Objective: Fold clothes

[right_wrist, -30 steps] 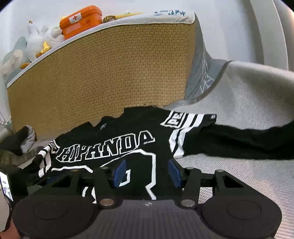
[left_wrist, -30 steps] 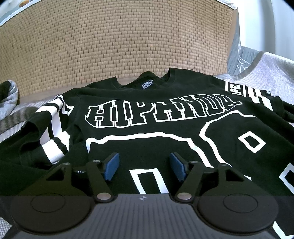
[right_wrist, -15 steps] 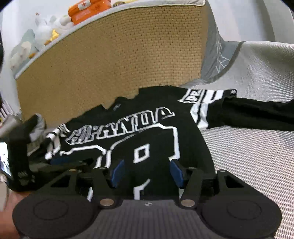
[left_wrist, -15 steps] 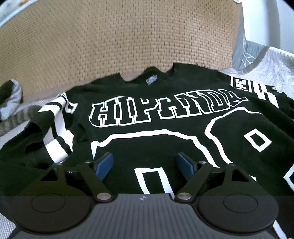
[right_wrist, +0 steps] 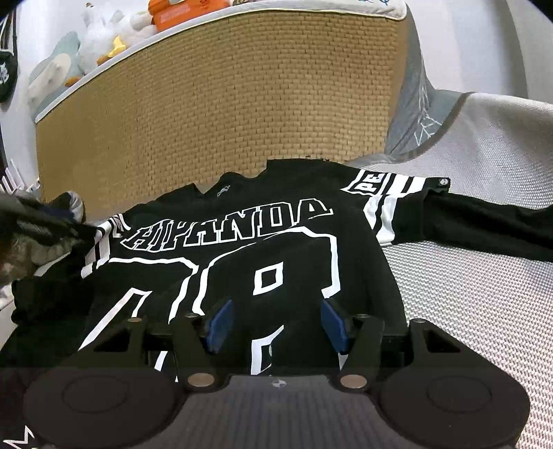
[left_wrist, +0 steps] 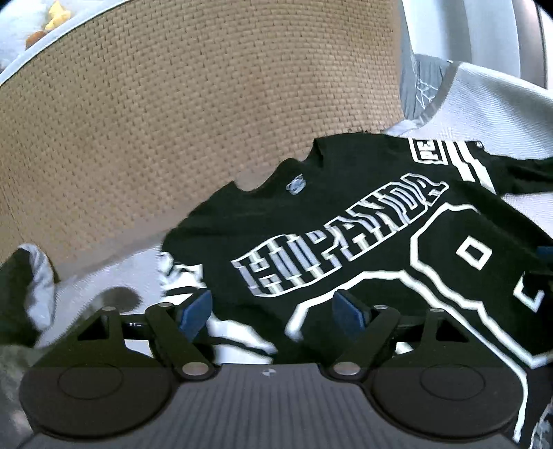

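A black long-sleeved shirt [left_wrist: 345, 224] [right_wrist: 249, 221] with white "HIPANDA" lettering and large numerals lies spread face up on a grey woven bed cover [right_wrist: 484, 293]. Its right sleeve [right_wrist: 484, 221] stretches out to the right; the left sleeve is bunched at the shirt's left side. My left gripper [left_wrist: 271, 311] hovers open over the shirt's lower left part, near the striped sleeve. My right gripper [right_wrist: 274, 319] is open above the numerals, low on the shirt's front. Neither holds any cloth. A blue pad of the right gripper [left_wrist: 544, 250] peeks in at the left wrist view's right edge.
A tan woven headboard [right_wrist: 224, 121] rises right behind the shirt's collar. Plush toys [right_wrist: 103, 38] and an orange box [right_wrist: 186, 13] sit on top of it. A grey and black garment [left_wrist: 27, 276] lies at the left. A grey pillow [right_wrist: 425, 117] leans at the right.
The left gripper has swung left toward the shirt's striped left sleeve, with blur. The right gripper has come closer and lower over the numerals. Both stay open.
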`<action>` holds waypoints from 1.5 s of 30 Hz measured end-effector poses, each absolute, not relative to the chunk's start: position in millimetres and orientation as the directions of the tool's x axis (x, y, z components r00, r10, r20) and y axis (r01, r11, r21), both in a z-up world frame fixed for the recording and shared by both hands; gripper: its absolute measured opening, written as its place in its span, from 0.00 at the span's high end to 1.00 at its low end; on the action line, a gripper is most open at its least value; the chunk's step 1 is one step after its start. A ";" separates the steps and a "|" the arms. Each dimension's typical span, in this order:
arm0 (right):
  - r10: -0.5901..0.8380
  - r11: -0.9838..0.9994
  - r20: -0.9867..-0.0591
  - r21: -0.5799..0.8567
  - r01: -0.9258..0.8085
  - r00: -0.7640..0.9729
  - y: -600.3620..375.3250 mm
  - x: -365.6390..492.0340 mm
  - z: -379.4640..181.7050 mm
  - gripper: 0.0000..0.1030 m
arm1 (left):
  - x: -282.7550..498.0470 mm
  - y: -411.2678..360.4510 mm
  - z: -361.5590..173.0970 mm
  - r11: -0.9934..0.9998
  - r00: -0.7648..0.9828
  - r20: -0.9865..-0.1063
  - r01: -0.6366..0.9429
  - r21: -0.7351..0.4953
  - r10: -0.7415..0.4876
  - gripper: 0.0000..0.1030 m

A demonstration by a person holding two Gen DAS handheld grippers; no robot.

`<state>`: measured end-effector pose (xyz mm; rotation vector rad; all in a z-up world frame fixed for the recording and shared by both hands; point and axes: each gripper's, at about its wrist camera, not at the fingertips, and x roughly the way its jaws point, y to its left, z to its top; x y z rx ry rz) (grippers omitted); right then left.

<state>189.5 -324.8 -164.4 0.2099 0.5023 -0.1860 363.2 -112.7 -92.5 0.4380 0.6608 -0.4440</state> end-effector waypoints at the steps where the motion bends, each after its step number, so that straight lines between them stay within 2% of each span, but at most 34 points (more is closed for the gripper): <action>1: -0.126 0.963 -0.500 0.148 0.227 0.857 -323.9 190.6 -165.2 0.41 | 365.3 -105.7 -88.9 0.808 0.693 -0.679 0.532 0.253 -0.244 0.23; 6: -0.135 0.971 -0.513 0.104 0.217 0.848 -318.2 192.5 -168.4 0.40 | 366.9 -75.8 -90.8 0.735 0.658 -0.732 0.583 0.347 -0.177 0.23; 10: -0.137 0.971 -0.519 0.096 0.217 0.844 -317.0 193.6 -171.3 0.40 | 367.4 -49.6 -96.1 0.720 0.637 -0.755 0.596 0.356 -0.154 0.23; 20: -0.144 0.974 -0.542 0.068 0.214 0.828 -313.7 197.6 -175.4 0.36 | 332.9 -5.9 -113.4 0.584 0.658 -0.743 0.654 0.481 -0.125 0.23; 26: -0.167 0.976 -0.558 0.024 0.217 0.813 -309.2 201.0 -180.2 0.35 | 313.3 1.2 -124.2 0.505 0.634 -0.759 0.709 0.493 -0.148 0.28; 30: -0.169 0.977 -0.563 0.015 0.214 0.809 -308.6 201.9 -180.9 0.35 | 304.0 -0.7 -134.8 0.467 0.635 -0.756 0.723 0.509 -0.159 0.33; 38: -0.181 0.978 -0.565 -0.015 0.210 0.805 -304.6 202.7 -183.9 0.32 | 306.9 -9.6 -155.2 0.412 0.676 -0.730 0.697 0.586 -0.105 0.46; 42: -0.187 0.978 -0.567 -0.030 0.206 0.802 -302.9 203.9 -185.1 0.31 | 308.1 -14.7 -163.0 0.385 0.702 -0.707 0.678 0.626 -0.085 0.62; 45: -0.181 0.979 -0.566 -0.026 0.203 0.804 -303.8 203.3 -185.4 0.31 | 306.4 -20.7 -165.4 0.364 0.712 -0.695 0.677 0.640 -0.102 0.64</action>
